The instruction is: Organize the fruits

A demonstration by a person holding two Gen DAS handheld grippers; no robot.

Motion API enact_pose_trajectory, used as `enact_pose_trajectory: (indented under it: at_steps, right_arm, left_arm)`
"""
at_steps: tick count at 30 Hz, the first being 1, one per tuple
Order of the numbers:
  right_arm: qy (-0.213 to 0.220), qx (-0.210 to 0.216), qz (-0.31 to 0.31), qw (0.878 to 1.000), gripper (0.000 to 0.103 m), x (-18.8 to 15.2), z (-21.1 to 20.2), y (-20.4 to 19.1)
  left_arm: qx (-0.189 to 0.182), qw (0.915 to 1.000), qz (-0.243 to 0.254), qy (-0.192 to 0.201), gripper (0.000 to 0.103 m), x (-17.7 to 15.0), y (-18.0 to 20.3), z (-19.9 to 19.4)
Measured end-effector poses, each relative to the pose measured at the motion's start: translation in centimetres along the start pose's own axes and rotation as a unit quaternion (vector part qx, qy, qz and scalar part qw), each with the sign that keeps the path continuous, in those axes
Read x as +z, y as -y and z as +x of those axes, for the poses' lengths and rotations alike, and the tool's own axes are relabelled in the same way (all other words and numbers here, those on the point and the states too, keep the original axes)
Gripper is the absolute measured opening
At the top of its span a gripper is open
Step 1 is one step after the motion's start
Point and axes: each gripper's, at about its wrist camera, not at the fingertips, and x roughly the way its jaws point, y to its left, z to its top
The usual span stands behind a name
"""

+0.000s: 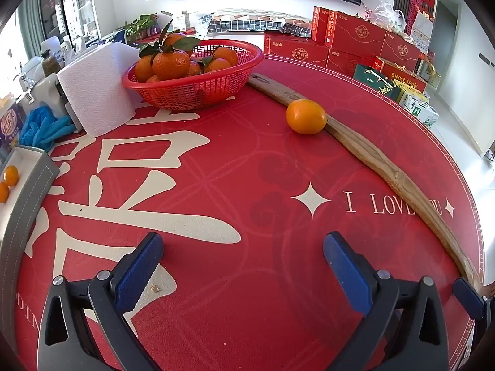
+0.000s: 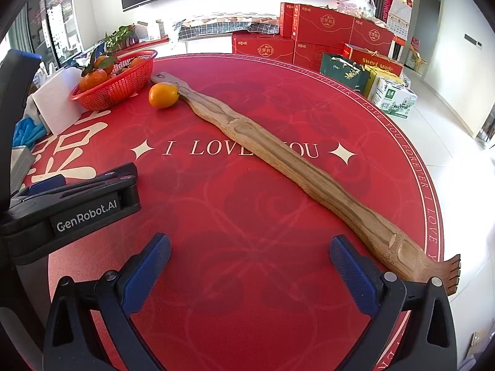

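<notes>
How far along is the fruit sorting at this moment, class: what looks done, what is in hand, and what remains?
Done: several oranges already sit in the red basket, and two small ones lie in the grey tray. In hand: nothing; the left hand-held gripper and right hand-held gripper are both open and empty. Left: one loose orange still lies on the red mat, touching the long wooden stick.

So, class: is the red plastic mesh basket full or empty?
Partly full. The red plastic mesh basket holds leafy oranges heaped at one end; its other end shows bare mesh.
</notes>
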Motion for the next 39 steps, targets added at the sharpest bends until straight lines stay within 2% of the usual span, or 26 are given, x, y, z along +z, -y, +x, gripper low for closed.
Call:
enact_pose_trajectory:
  at_steps: [39]
  right_arm:
    - [0.000,-0.010,0.010,1.000,0.103,-0.13,0.07,-0.45]
  left_arm:
    - [0.000,1.0000,-0.001,0.000,0.103,0.08,0.01,0.03]
